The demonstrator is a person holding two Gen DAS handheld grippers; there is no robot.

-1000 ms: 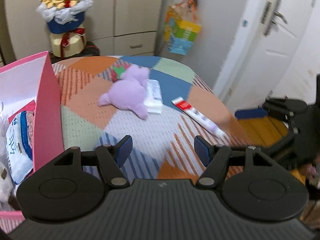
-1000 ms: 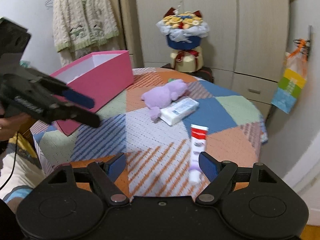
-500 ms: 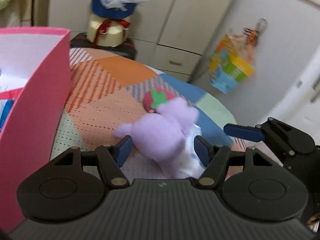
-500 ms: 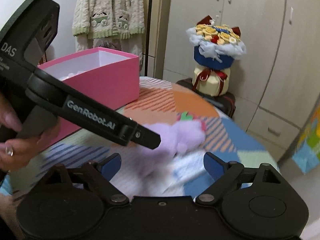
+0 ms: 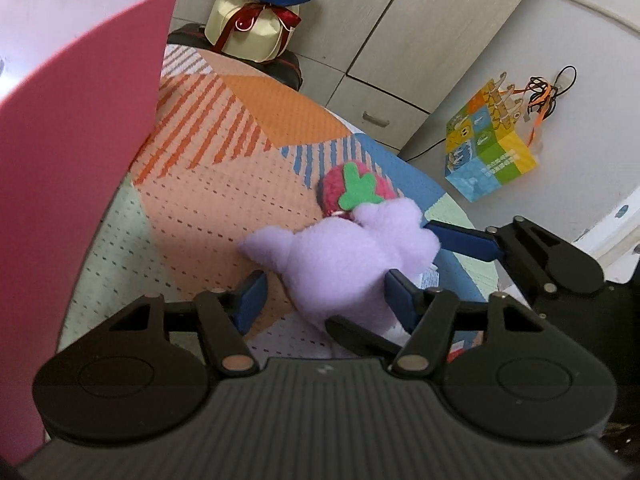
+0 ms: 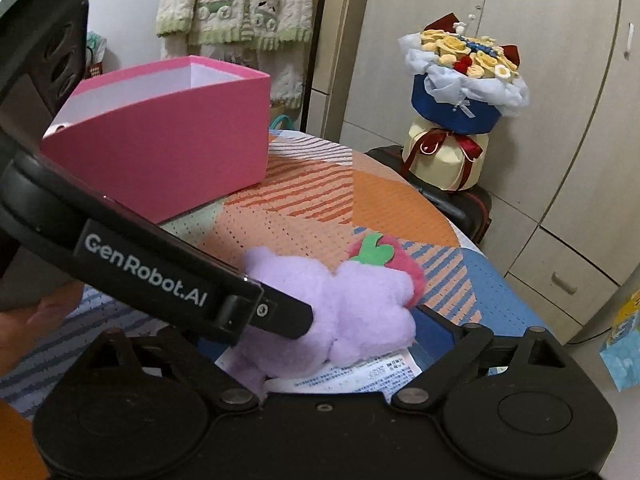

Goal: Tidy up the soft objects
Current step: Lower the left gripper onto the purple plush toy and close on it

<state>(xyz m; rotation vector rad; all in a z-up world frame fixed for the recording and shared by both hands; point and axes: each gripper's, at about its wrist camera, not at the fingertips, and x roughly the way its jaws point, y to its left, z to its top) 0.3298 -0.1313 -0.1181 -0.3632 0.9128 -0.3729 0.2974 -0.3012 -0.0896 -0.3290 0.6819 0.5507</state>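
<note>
A purple plush toy (image 5: 340,256) with a red strawberry piece (image 5: 352,188) lies on the patchwork tablecloth (image 5: 224,200), partly on a white tissue pack (image 6: 360,372). My left gripper (image 5: 324,300) is open, its blue fingers on either side of the plush's near end. My right gripper (image 6: 316,340) is open and reaches around the plush (image 6: 332,304) from the other side; its left finger is hidden behind the left gripper's body. The pink box (image 5: 72,128) stands at the left, and shows in the right wrist view (image 6: 168,140).
A flower bouquet (image 6: 460,92) stands on a dark stool beyond the table's far edge. Cupboards (image 6: 540,80) line the wall behind. A colourful paper bag (image 5: 492,148) hangs at the right. The table edge curves close behind the plush.
Both grippers have moved forward to the purple plush, which was farther off before. They now bracket it from opposite sides. Both stay open.
</note>
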